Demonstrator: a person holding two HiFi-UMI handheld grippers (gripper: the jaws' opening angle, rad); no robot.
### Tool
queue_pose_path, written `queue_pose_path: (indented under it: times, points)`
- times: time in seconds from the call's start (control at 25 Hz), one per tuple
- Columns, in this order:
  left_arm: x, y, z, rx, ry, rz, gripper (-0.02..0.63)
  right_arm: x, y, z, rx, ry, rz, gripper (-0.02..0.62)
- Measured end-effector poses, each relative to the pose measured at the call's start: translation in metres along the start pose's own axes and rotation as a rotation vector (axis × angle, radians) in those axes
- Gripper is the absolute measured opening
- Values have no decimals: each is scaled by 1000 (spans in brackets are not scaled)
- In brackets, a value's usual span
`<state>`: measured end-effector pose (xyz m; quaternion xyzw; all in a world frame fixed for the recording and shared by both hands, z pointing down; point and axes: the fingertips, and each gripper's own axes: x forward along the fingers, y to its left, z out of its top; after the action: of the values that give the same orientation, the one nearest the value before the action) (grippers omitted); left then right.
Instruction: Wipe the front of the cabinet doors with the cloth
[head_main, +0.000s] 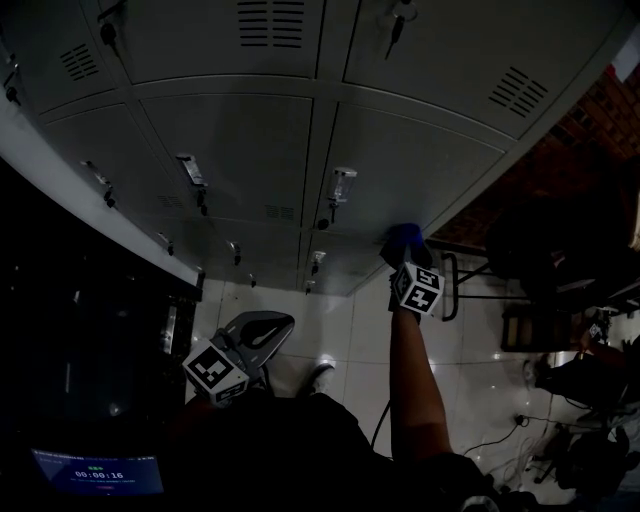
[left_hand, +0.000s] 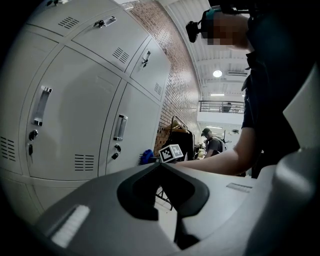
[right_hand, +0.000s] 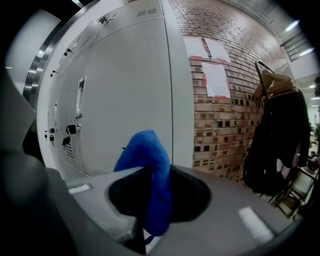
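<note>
Grey metal cabinet doors (head_main: 250, 150) with handles and locks fill the wall ahead. My right gripper (head_main: 404, 248) is held out at arm's length and shut on a blue cloth (head_main: 405, 238), which sits against the lower right door (head_main: 400, 175) near its outer edge. In the right gripper view the blue cloth (right_hand: 148, 160) stands up between the jaws, close to the door (right_hand: 120, 85). My left gripper (head_main: 262, 328) hangs low by my body, away from the doors. Its jaws are shut with nothing in them. The left gripper view shows the cloth (left_hand: 146, 156) far off.
A brick wall (right_hand: 225, 100) with paper sheets adjoins the cabinet's right end. A dark coat hangs on a rack (right_hand: 275, 135) beside it. A chair (head_main: 470, 280) and cables lie on the white tiled floor (head_main: 340, 330). A dark screen (head_main: 95, 470) sits at lower left.
</note>
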<state>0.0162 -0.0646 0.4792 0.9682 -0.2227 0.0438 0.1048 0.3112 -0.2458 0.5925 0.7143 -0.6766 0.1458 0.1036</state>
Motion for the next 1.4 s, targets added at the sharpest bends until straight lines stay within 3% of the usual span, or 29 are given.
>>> queue_pose_path:
  times: [0.24, 0.4, 0.52, 0.8, 1.04, 1.4]
  points:
    - [4, -7, -3, 1, 1, -8, 0, -7, -30, 0, 16, -2, -47, 67]
    - [3, -10, -4, 3, 6, -9, 0, -22, -29, 7, 26, -31, -22, 67]
    - [1, -8, 1, 13, -6, -3, 0, -43, -9, 18, 10, -81, 59, 67]
    - [-1, -10, 9, 24, -20, -12, 0, -111, 84, 23, -106, -115, 345, 67]
    - [-3, -12, 10, 44, -30, -27, 0, -166, 160, 21, -106, -136, 573, 67]
    - [-21, 2, 14, 74, -64, 7, 0, -207, 223, 55, -133, -210, 667, 67]
